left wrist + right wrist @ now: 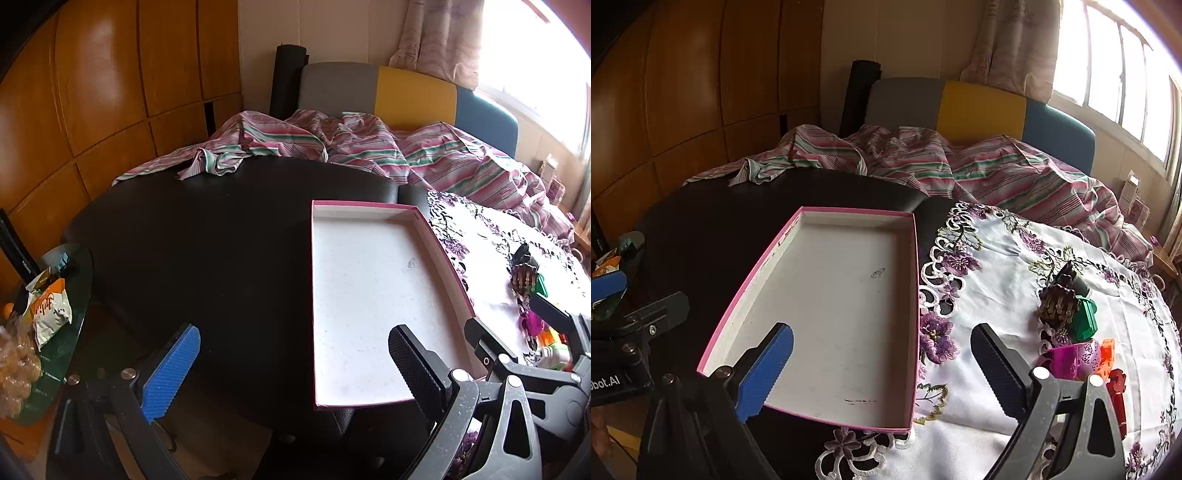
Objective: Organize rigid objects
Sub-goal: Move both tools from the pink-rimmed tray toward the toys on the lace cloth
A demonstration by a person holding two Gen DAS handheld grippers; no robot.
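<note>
With both the left gripper (293, 363) and right gripper (882, 363) spread and holding nothing, take the small, probably light and stiff toys (1075, 321) on the cloth (997, 280), right of the pink box (916, 295), by their flat sides.

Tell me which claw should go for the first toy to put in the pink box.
Right. The right claw is open, with the toys on the floral cloth just to its right. The left claw hovers over the black table, with the empty box between it and them.
</note>
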